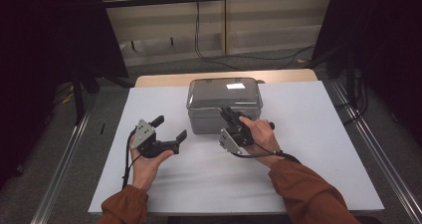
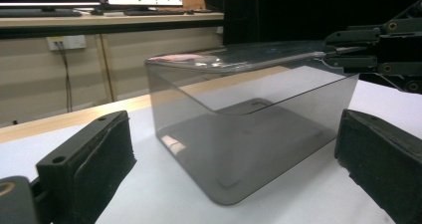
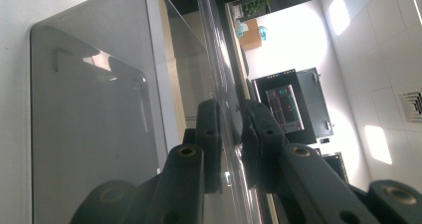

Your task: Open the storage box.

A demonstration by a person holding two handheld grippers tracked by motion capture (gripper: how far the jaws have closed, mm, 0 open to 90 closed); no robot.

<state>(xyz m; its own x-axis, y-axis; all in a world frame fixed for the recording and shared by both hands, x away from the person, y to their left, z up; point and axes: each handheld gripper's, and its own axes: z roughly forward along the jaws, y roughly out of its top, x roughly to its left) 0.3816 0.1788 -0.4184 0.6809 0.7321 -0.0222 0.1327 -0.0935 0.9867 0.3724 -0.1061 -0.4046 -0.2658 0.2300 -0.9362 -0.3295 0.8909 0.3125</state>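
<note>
Left gripper (image 1: 169, 130): one, held in the person's left hand (image 1: 144, 167) at the left of the counter (image 1: 308, 149), fingers (image 2: 84, 169) wide apart and clamped on nothing. It sits apart from the box, level with its front, aimed at its near left corner.

Box (image 1: 199, 122): one, smoky see-through plastic, rectangular with rounded corners, standing upright on the white sheet toward the far middle of the counter. It looks empty.

Lid (image 1: 224, 92): one, clear, lying over the top of the box. From the left gripper view its near edge (image 2: 278, 59) juts past the box wall.

Right gripper (image 1: 230, 118): one, in the person's right hand (image 1: 259, 132) just in front of the box, turned on its side. Its fingers (image 3: 209, 134) are pressed together on the lid's front rim, one above and one below the thin edge.

Step in hand, as judged: taking the lid off, with the rim gripped and the lid not yet clear of the box.

Next move, as judged: lift the pinched rim upward while the box stays down; the free gripper is placed to steady the body by closing on its wall or corner. A light box could rise with the lid otherwise.
</note>
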